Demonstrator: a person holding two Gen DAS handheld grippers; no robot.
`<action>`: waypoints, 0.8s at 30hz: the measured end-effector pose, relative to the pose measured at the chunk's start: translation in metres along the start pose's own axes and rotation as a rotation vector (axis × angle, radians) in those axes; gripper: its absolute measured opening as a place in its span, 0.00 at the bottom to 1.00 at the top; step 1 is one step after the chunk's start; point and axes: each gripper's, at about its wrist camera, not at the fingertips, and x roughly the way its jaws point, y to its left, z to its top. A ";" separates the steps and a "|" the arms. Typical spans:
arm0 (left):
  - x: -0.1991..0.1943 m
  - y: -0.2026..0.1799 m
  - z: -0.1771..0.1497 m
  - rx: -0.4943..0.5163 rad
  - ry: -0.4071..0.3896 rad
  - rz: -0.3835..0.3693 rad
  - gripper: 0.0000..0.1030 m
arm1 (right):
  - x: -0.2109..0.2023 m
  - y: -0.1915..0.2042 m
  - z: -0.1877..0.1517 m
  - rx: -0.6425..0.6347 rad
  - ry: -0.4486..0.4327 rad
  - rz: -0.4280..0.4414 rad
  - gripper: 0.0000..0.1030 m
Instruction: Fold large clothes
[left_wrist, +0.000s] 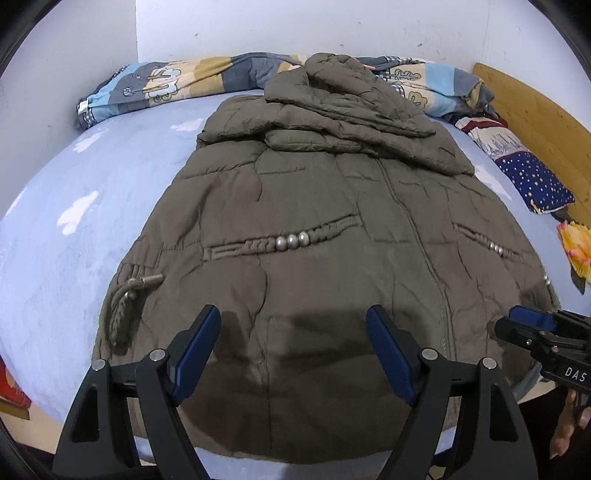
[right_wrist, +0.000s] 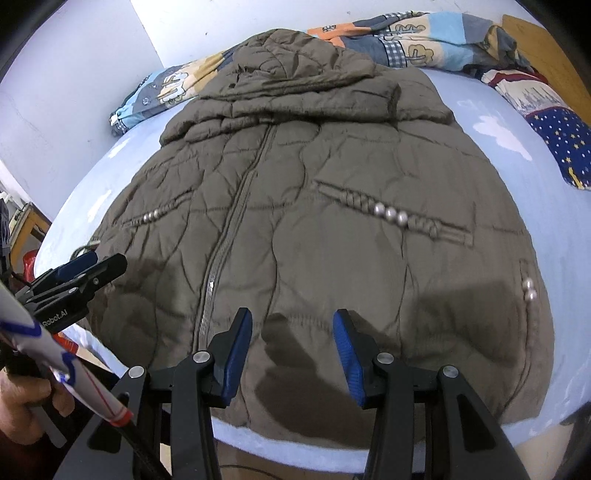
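Note:
A large olive-brown quilted coat (left_wrist: 314, 221) lies flat, front up, on a light blue bed (left_wrist: 74, 206). Its hood and folded sleeves are bunched at the far end. Braided pocket trims with silver beads (left_wrist: 291, 240) cross its lower half. My left gripper (left_wrist: 293, 325) is open above the coat's hem, left of the zipper. My right gripper (right_wrist: 293, 330) is open above the hem, right of the zipper (right_wrist: 229, 236). The coat also fills the right wrist view (right_wrist: 332, 177). Neither gripper holds anything. The right gripper shows at the right edge of the left wrist view (left_wrist: 532, 325).
A patterned quilt (left_wrist: 166, 81) is rolled along the far wall. A starred pillow (left_wrist: 535, 177) and a wooden headboard (left_wrist: 535, 110) lie at the right. An orange-yellow item (left_wrist: 576, 243) sits at the bed's right edge. The near bed edge runs just below the hem.

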 end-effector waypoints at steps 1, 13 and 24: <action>0.001 -0.001 -0.003 0.005 0.003 0.001 0.78 | 0.000 0.001 -0.003 -0.001 0.003 -0.004 0.49; 0.025 -0.001 -0.020 0.038 0.070 0.019 0.78 | 0.016 0.008 -0.026 -0.053 0.026 -0.045 0.58; 0.029 -0.002 -0.025 0.079 0.051 0.019 0.81 | 0.024 0.013 -0.030 -0.098 0.030 -0.052 0.67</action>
